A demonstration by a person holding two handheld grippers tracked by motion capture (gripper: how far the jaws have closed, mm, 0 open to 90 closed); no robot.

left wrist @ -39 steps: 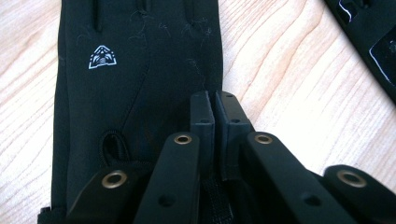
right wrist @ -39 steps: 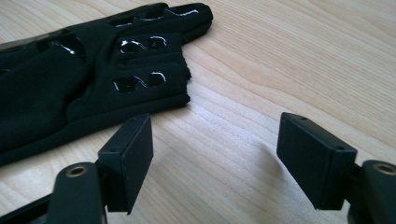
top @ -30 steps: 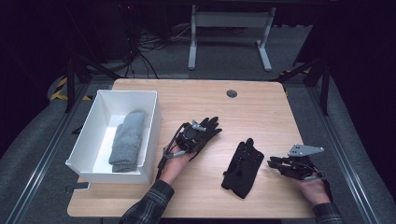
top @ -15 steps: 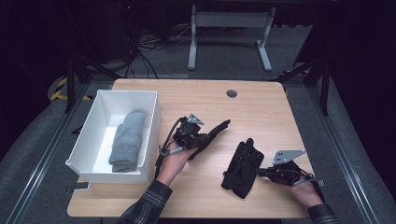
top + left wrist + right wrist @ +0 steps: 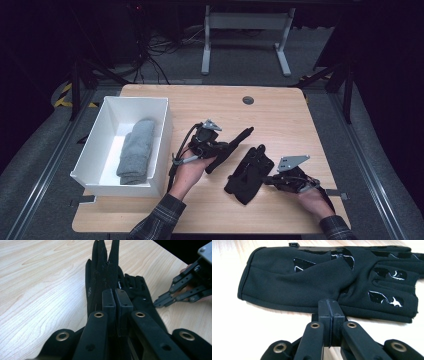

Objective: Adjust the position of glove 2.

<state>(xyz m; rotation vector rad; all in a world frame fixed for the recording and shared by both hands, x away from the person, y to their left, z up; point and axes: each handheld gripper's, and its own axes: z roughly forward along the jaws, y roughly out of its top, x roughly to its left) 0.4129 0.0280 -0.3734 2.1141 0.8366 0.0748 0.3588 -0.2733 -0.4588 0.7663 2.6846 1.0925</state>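
- L tongs (image 5: pixel 222 150), high view: held in the person's left hand (image 5: pixel 186 170) over mid-bench, clamped on a black glove (image 5: pixel 231 148) that sticks out up-right from them, raised off the wood.
- Left gripper view: L tongs (image 5: pixel 115 300) pads pressed together w/ the held glove's (image 5: pixel 102 272) fabric pinched between; glove fingers point away from camera.
- 2nd black glove (image 5: pixel 248 172) lies flat on the bench (image 5: pixel 280 115), just right of the held one, cuff toward the person, fingers toward the far edge.
- R tongs (image 5: pixel 267 179), high view: in the right hand (image 5: pixel 312 200), low over the bench, tips at the flat glove's right edge. Grey three-cornered plate (image 5: pixel 292 161) on top.
- Right gripper view: R tongs (image 5: pixel 329 306) together, pads meeting; they have just been closing. Tips sit right at the near edge of the flat glove (image 5: pixel 312 280); can't tell if any fabric is caught. Glove palm up, glossy grip patches showing.
- R tongs also seen in left gripper view at right (image 5: pixel 157 303), tips at the flat glove's (image 5: pixel 140 292) side.
- White bin (image 5: pixel 160 130) at bench's left side, near L hand; grey folded cloth item (image 5: pixel 136 150) lies inside it, lengthwise.
- Dark round grommet (image 5: pixel 247 100) near bench's far edge.
- Plaid sleeve (image 5: pixel 160 220) on L forearm, coming in from bottom.
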